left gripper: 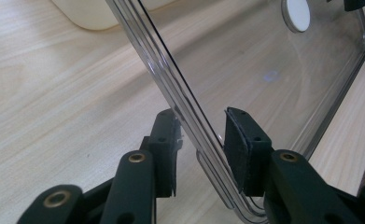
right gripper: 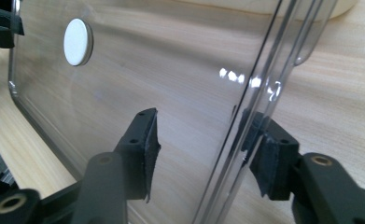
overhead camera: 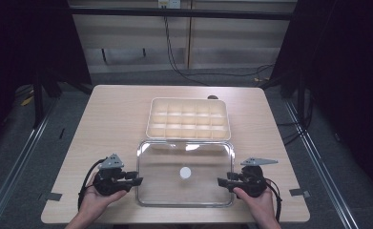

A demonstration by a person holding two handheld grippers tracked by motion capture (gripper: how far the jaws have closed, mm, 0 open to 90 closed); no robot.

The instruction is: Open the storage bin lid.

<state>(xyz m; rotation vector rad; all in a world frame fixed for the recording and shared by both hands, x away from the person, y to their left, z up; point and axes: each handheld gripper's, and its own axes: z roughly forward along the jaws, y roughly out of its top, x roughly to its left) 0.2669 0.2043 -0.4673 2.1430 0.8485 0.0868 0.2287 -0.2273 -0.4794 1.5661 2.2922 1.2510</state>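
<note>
Clear lid (overhead camera: 185, 162) lies flat at lower centre of the surface (overhead camera: 112, 119), long axis across the frame, below the compartment box (overhead camera: 189, 118). Left gripper (overhead camera: 135, 181) and right gripper (overhead camera: 222, 182) straddle its short edges, jaws apart, pads not pressing.

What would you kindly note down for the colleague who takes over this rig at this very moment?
Left hand-held gripper: open, jaws astride the clear lid's left rim, pads off it.
Right hand-held gripper: open, astride the lid's right rim.
Lid lies flat on the table, white disc at its centre, just in front of the cream compartment box.
Done: lid off, set down.
Left: probably draw both grippers clear.
</note>
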